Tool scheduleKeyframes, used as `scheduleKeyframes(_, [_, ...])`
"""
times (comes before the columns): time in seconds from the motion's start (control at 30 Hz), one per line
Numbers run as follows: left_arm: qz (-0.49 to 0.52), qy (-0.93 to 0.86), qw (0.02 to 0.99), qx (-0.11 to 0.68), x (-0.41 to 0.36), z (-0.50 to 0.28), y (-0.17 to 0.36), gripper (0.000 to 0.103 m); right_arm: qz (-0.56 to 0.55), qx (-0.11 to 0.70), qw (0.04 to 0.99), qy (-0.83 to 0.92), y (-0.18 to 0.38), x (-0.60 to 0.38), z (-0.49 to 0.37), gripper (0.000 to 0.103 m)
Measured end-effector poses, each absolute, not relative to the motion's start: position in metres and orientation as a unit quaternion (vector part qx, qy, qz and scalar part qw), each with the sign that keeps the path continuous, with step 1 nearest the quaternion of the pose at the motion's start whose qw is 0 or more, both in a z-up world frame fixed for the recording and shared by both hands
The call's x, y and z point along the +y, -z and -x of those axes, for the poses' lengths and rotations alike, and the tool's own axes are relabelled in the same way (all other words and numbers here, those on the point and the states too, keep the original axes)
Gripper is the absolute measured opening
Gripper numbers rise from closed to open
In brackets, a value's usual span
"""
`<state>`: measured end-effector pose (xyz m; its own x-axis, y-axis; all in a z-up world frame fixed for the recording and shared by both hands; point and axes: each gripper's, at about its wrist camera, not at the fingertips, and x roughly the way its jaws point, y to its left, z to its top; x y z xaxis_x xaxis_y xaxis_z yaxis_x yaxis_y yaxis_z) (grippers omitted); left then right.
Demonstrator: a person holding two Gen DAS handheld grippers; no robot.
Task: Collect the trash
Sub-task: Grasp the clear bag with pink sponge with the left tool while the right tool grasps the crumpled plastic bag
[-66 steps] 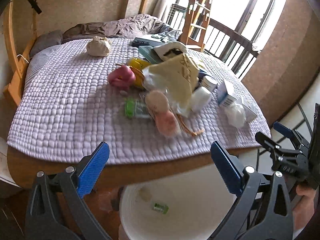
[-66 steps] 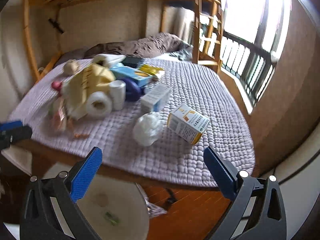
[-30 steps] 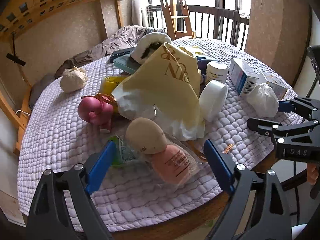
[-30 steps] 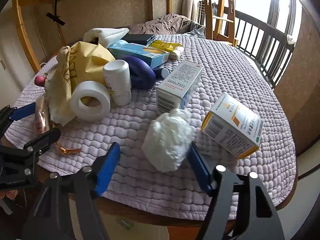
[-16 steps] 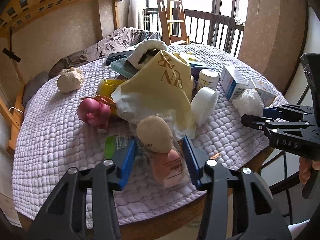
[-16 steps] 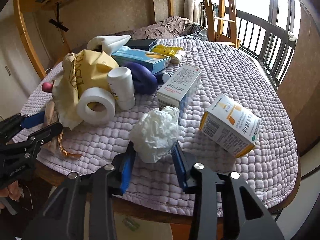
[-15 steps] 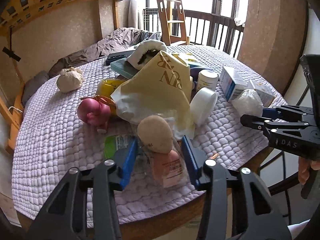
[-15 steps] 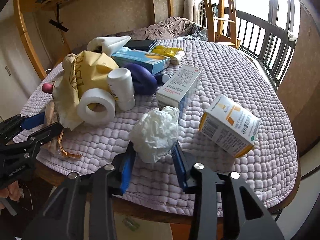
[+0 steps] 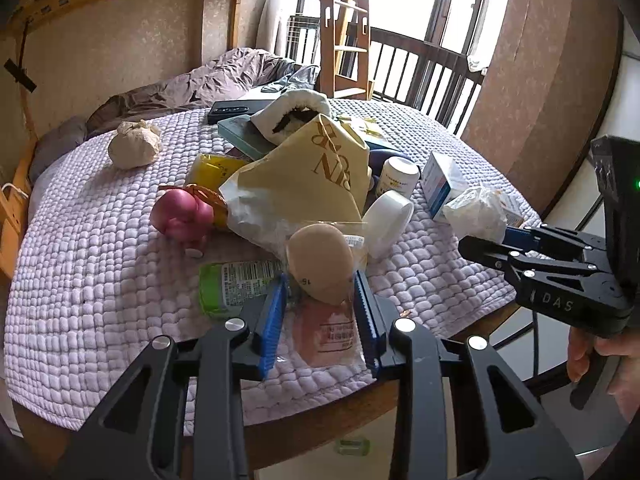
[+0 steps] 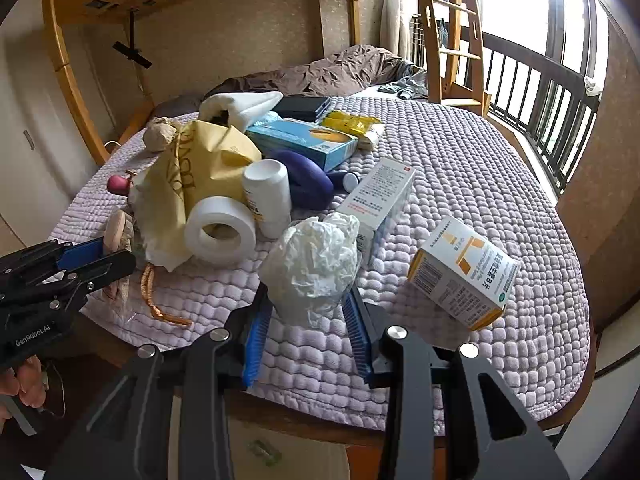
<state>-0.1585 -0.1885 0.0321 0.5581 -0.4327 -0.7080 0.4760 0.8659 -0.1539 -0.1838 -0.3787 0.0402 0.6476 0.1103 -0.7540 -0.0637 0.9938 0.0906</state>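
Clutter covers the quilted lilac bedspread (image 10: 500,184) under the wooden bunk frame. At the near edge, the left gripper (image 9: 320,312) has its blue-padded fingers (image 9: 272,320) pressed in on a clear plastic packet (image 9: 326,316) holding a beige egg-shaped sponge (image 9: 320,264) and a pink one below it; the pads touch the packet on both sides, and it still lies on the bedspread. Just to its left rests a green wrapper (image 9: 228,284) with a barcode.

The right gripper (image 10: 308,332) is pinching a crumpled white plastic wad (image 10: 316,268), one blue pad on each flank, the wad sitting on the bedspread near the edge. Seen from the left wrist camera, the same gripper reaches in from the right with its tips against that wad.

Behind the wad lies a white medicine box (image 10: 378,200), and to its right, apart from it, a tilted white-and-orange box (image 10: 464,272). A roll of white tape (image 10: 220,232) leans against a white bottle (image 10: 268,196), with a dark purple object (image 10: 308,180) behind them. A yellow paper bag (image 9: 308,184) slumps over the middle of the pile, a pink pig-like toy (image 9: 182,216) to its left, and a tied beige cloth bundle (image 9: 134,144) well apart beyond. A blue box (image 10: 304,140) and yellow packet (image 10: 352,124) lie farther back. Below the bed edge, a small green scrap (image 9: 352,446) shows on a pale surface.
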Motion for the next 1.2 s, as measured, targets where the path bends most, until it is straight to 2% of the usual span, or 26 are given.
scheduleKeyframes(0.63, [0.011,0.259,0.877,0.405,-0.179,0.173,-0.048,0.035,-0.028,0.414,0.905,-0.096,-0.057,-0.364,0.206,0.036])
scheduleKeyframes(1.2, [-0.027,0.228,0.874,0.429,-0.183,0.19,-0.046,0.035,-0.029,0.43,0.895,-0.114,-0.053,-0.357,0.233,0.036])
